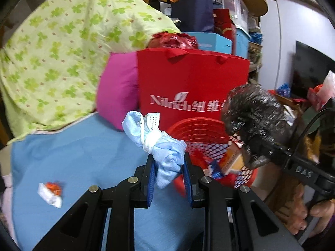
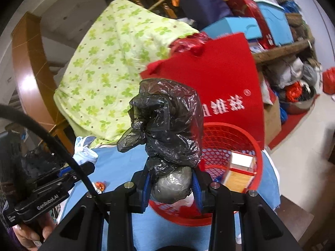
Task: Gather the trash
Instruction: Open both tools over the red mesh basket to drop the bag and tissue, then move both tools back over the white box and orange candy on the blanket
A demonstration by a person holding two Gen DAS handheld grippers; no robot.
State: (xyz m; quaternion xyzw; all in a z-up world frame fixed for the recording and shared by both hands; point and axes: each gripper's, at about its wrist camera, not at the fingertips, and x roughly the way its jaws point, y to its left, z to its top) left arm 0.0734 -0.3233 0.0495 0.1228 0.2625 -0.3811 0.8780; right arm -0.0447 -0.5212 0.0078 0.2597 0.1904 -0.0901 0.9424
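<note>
My left gripper [image 1: 169, 167] is shut on a crumpled light-blue face mask [image 1: 159, 144], held above the blue cloth just left of the red mesh basket [image 1: 201, 129]. My right gripper [image 2: 172, 179] is shut on a knotted black plastic bag [image 2: 167, 123], held over the near rim of the basket [image 2: 236, 138]. The bag also shows in the left wrist view [image 1: 253, 121], and the mask in the right wrist view [image 2: 85, 150]. The basket holds a cardboard box [image 2: 240, 171] and wrappers. A white and orange wrapper [image 1: 51, 191] lies on the blue cloth at left.
A red paper bag [image 1: 192, 83] stands right behind the basket, with a pink cushion [image 1: 117, 96] and a green clover quilt [image 1: 62, 52] to its left. Stacked boxes and bags [image 1: 217, 21] fill the back. The blue cloth [image 1: 73, 167] covers the surface.
</note>
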